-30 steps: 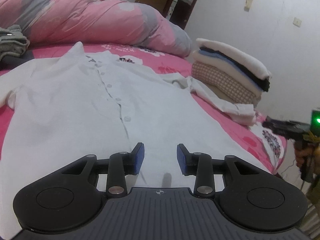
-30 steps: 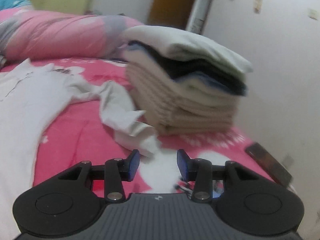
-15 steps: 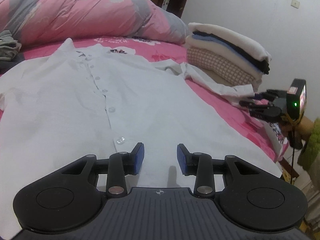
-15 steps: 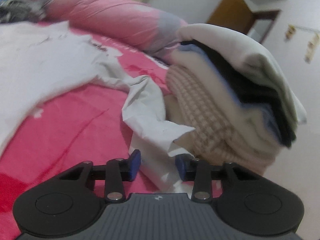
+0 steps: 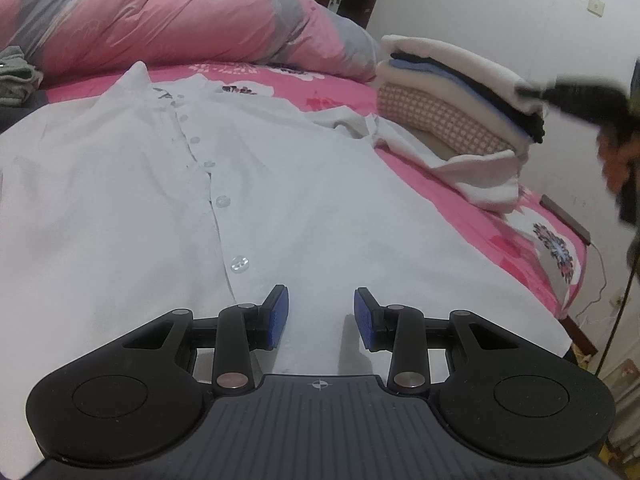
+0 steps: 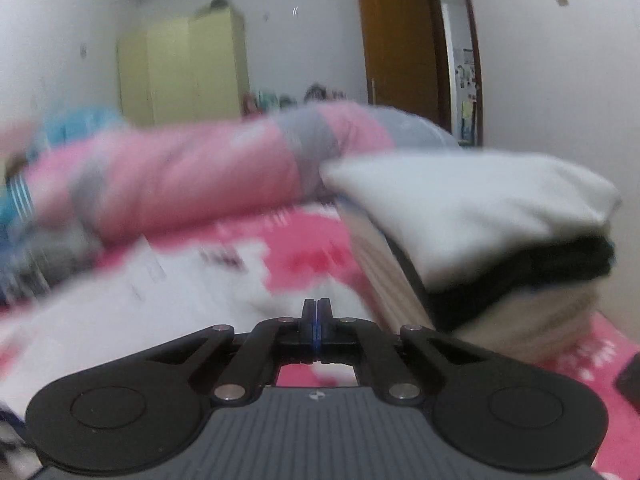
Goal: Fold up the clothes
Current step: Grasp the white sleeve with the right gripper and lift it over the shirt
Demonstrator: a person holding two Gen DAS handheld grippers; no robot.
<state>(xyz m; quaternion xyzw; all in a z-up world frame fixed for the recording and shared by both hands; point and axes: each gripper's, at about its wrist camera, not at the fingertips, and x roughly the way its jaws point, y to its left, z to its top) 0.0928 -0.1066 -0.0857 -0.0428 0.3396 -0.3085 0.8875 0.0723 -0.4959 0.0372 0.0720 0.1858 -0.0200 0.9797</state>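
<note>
One white shirt beneath left tool (jaws apart)

Left gripper agape — right gripper closed

White shirt, pink floral bedsheet, pink-grey duvet, checked beige garment.

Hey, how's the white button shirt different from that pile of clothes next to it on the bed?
The white button shirt lies spread flat and unfolded across the bed; the stack of folded clothes sits piled in layers. The shirt is one plain white garment; the stack mixes cream, blue, black and a checked piece. One shirt sleeve trails toward the stack's base. Both rest on the pink floral bedsheet.
</note>
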